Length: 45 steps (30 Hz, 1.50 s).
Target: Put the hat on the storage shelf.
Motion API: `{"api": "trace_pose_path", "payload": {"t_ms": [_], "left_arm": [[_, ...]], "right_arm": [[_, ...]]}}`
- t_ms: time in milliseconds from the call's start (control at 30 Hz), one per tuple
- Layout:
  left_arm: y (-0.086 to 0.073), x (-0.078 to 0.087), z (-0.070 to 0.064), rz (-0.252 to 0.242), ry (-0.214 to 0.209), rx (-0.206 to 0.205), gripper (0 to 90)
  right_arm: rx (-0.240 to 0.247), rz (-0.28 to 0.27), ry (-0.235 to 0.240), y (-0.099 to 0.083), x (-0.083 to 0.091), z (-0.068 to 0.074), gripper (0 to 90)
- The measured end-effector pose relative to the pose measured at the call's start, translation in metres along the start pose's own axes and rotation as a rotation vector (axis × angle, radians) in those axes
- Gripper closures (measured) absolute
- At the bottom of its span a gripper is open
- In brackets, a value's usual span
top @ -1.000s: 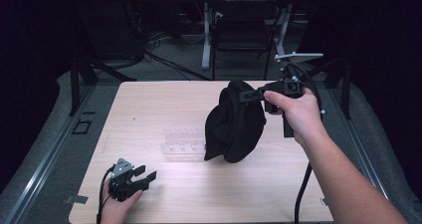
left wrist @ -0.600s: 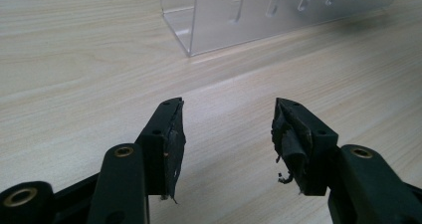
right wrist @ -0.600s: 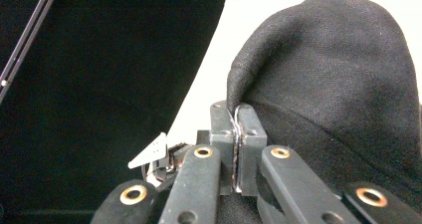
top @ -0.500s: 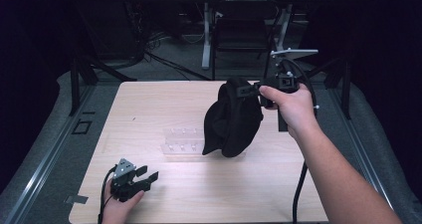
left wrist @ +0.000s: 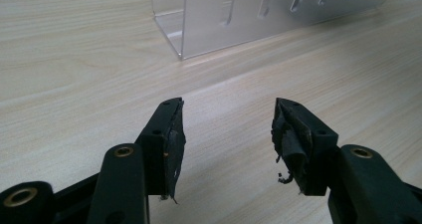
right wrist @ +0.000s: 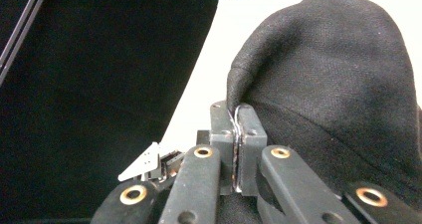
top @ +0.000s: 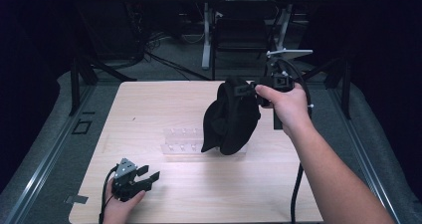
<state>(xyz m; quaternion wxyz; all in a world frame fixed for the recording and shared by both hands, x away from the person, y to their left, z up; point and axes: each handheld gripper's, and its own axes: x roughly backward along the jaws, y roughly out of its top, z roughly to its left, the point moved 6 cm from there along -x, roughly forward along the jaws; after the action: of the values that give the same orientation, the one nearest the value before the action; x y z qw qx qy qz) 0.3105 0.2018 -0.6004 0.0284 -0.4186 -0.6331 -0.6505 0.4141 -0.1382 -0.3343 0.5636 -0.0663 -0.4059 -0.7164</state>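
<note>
Black cloth, apparently a cap (top: 231, 117), hangs above the worktop (top: 149, 104) in the high view, pinched at its top edge by the right tongs (top: 255, 90), probably so it drapes free over the clear plastic rack (top: 181, 140). Left gripper view: the left tongs (left wrist: 226, 129) rest apart, holding nothing, aimed at the rack (left wrist: 239, 15). Right gripper view: the tongs (right wrist: 238, 134) are clamped tight on a fold of cap (right wrist: 338, 74).

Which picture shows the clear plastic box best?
The left gripper view: the clear plastic box is close, so its see-through wall and slots show. The high view has it small and faint on the table, partly behind the hanging black cap.
</note>
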Motion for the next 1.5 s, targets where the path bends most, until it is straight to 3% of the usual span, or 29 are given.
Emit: {"api": "trace_pose_path", "payload": {"t_ms": [367, 567, 600, 867, 1100, 1500], "left_arm": [[0.011, 0.004, -0.01, -0.037, -0.035, -0.011, 46.9], [0.026, 0.01, -0.023, -0.064, -0.065, -0.049, 47.4], [0.03, 0.01, -0.025, -0.065, -0.058, -0.072, 47.4], [0.046, 0.004, -0.035, -0.091, -0.064, -0.1, 49.1], [0.057, 0.002, -0.044, -0.107, -0.082, -0.113, 51.7], [0.089, -0.004, -0.075, -0.146, -0.14, -0.169, 54.7]], "right_arm": [[-0.006, -0.012, 0.006, 0.002, -0.005, 0.0, 88.5], [0.002, -0.014, 0.018, 0.003, -0.012, 0.006, 88.5], [0.004, -0.013, 0.023, 0.003, -0.015, 0.009, 88.5], [0.011, -0.013, 0.041, 0.003, -0.023, 0.018, 88.4], [0.009, -0.015, 0.05, 0.003, -0.024, 0.017, 88.4], [0.007, -0.019, 0.053, 0.002, -0.024, 0.018, 88.5]]}}
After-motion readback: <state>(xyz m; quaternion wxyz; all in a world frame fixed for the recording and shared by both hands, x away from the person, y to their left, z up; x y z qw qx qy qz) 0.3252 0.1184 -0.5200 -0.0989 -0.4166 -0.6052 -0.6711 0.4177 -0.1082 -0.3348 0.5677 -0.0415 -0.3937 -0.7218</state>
